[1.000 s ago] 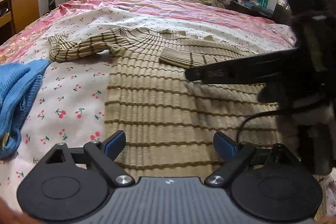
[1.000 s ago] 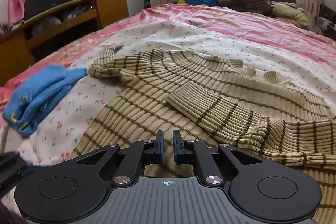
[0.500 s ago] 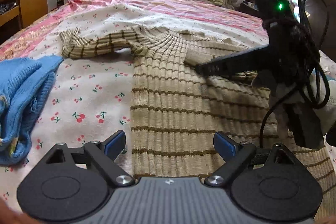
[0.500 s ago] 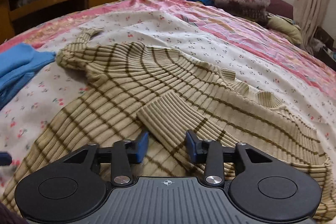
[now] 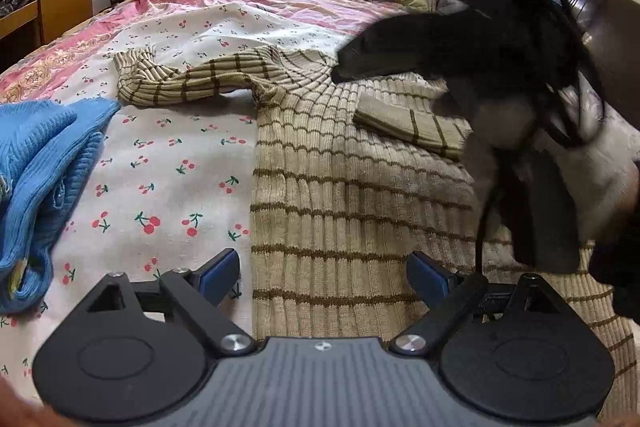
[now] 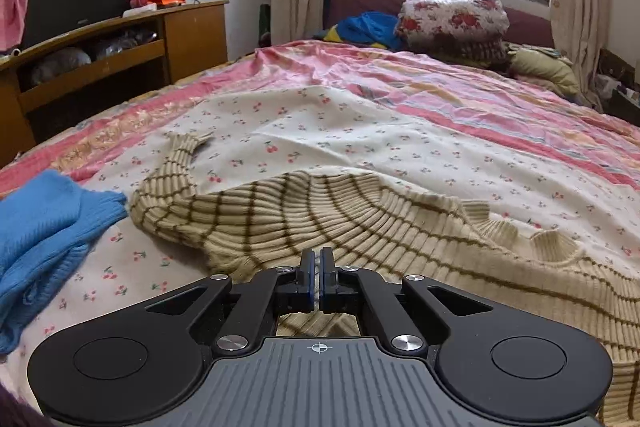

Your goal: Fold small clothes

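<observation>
A beige knit sweater with brown stripes lies flat on the bed; it also shows in the right wrist view. Its left sleeve stretches out to the left; the other sleeve lies folded across the body. My left gripper is open above the sweater's lower left edge, holding nothing. My right gripper has its jaws together low over the sweater's chest; whether cloth is pinched between them cannot be seen. In the left wrist view it is a blurred dark shape above the folded sleeve.
A folded blue knit garment lies on the cherry-print sheet left of the sweater, also in the right wrist view. Pillows and a rolled floral quilt sit at the bed's head. A wooden cabinet stands at the left.
My right gripper opened half a second ago and has closed again, moving forward over the sweater toward its left shoulder. My left gripper stayed open and shifted slightly.
</observation>
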Motion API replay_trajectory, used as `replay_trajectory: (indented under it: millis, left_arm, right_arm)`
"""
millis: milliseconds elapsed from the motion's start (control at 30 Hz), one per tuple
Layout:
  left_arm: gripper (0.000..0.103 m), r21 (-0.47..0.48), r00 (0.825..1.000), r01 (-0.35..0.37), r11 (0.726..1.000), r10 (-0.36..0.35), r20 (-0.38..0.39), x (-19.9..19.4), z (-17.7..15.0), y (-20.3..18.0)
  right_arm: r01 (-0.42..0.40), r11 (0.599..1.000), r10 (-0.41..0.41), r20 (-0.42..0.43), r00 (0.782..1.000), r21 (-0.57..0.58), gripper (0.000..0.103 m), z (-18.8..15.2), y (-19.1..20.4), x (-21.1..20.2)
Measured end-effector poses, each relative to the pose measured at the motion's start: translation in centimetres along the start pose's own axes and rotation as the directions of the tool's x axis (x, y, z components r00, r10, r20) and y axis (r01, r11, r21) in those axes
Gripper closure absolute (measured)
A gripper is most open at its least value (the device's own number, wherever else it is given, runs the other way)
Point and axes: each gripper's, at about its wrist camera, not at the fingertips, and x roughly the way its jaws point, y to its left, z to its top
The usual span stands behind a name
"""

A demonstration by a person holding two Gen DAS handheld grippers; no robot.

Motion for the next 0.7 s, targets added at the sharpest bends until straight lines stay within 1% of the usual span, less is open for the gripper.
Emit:
replay_trajectory:
  millis: [33, 100, 133, 167, 200, 233, 267, 300, 333, 367, 400, 433, 467, 533, 567, 633, 700]
  left_arm:
    - [0.007, 0.002, 1.000, 0.000, 1.000, 0.000, 0.005, -0.1, 0.1, 0.0]
    - [0.007, 0.003, 1.000, -0.004, 1.000, 0.004, 0.016, -0.1, 0.2, 0.0]
    - [0.007, 0.001, 1.000, -0.005, 1.000, 0.005, 0.018, 0.0, 0.4, -0.1]
    - [0.007, 0.002, 1.000, -0.001, 1.000, 0.001, 0.017, 0.2, 0.6, -0.2]
    - [0.007, 0.002, 1.000, 0.003, 1.000, -0.003, 0.022, 0.3, 0.9, -0.3]
    - [0.007, 0.000, 1.000, 0.001, 1.000, -0.001, 0.030, 0.4, 1.2, -0.4]
    - [0.007, 0.003, 0.999, 0.003, 1.000, -0.003, 0.039, 0.4, 1.5, -0.5]
    - [0.007, 0.013, 0.999, 0.004, 1.000, -0.005, 0.048, 0.5, 1.7, -0.7]
    - [0.007, 0.021, 0.999, 0.001, 1.000, -0.002, 0.054, 0.6, 1.8, -0.8]
    - [0.007, 0.028, 0.998, -0.004, 1.000, 0.002, 0.056, 0.9, 1.8, -0.9]
    - [0.007, 0.033, 0.999, -0.007, 0.999, 0.005, 0.052, 1.1, 1.7, -0.9]
    - [0.007, 0.034, 0.999, -0.007, 0.999, 0.006, 0.042, 1.3, 1.6, -0.8]
    - [0.007, 0.032, 0.999, -0.005, 0.999, 0.004, 0.035, 1.5, 1.5, -0.6]
    - [0.007, 0.029, 1.000, -0.003, 1.000, 0.002, 0.027, 1.7, 1.2, -0.4]
    - [0.007, 0.029, 1.000, -0.002, 1.000, 0.001, 0.024, 1.8, 1.2, -0.4]
    - [0.007, 0.027, 1.000, 0.005, 1.000, -0.006, 0.025, 1.8, 1.2, -0.3]
    - [0.007, 0.031, 0.999, 0.004, 1.000, -0.005, 0.033, 1.6, 1.2, -0.2]
  right_arm:
    - [-0.005, 1.000, 0.005, -0.001, 1.000, -0.009, 0.099, -0.2, -0.1, -0.5]
    - [-0.004, 0.999, 0.004, 0.004, 1.000, -0.038, 0.090, -1.1, -0.4, -1.9]
    - [-0.002, 0.998, 0.003, 0.005, 1.000, -0.058, 0.088, -1.6, -0.6, -2.7]
    - [0.000, 0.998, 0.000, 0.003, 1.000, -0.066, 0.081, -2.1, -0.9, -3.2]
    - [0.005, 0.997, -0.005, -0.005, 1.000, -0.072, 0.070, -2.6, -1.2, -3.6]
    - [0.008, 0.997, -0.009, -0.014, 1.000, -0.078, 0.065, -3.0, -1.5, -3.6]
    - [0.012, 0.996, -0.015, -0.026, 1.000, -0.093, 0.057, -3.4, -1.5, -3.5]
    - [0.022, 0.994, -0.026, -0.034, 0.999, -0.106, 0.056, -3.7, -1.5, -3.3]
    - [0.034, 0.993, -0.039, -0.041, 0.998, -0.113, 0.057, -3.9, -1.5, -2.9]
    - [0.049, 0.992, -0.055, -0.049, 0.997, -0.113, 0.062, -4.1, -1.4, -2.4]
    - [0.076, 0.991, -0.083, -0.059, 0.995, -0.111, 0.065, -4.1, -1.3, -1.8]
    - [0.104, 0.990, -0.111, -0.067, 0.992, -0.095, 0.072, -3.9, -1.4, -1.1]
    - [0.114, 0.991, -0.119, -0.070, 0.990, -0.065, 0.087, -3.8, -1.8, -0.8]
    - [0.100, 0.995, -0.099, -0.077, 0.992, 0.008, 0.096, -3.2, -2.4, -0.6]
    - [0.097, 0.995, -0.095, -0.070, 0.993, 0.026, 0.101, -2.8, -2.5, -0.6]
    - [0.098, 0.995, -0.096, -0.043, 0.994, 0.037, 0.101, -2.0, -2.4, -0.8]
    - [0.086, 0.994, -0.086, 0.001, 0.996, 0.063, 0.101, -0.9, -2.1, -1.1]
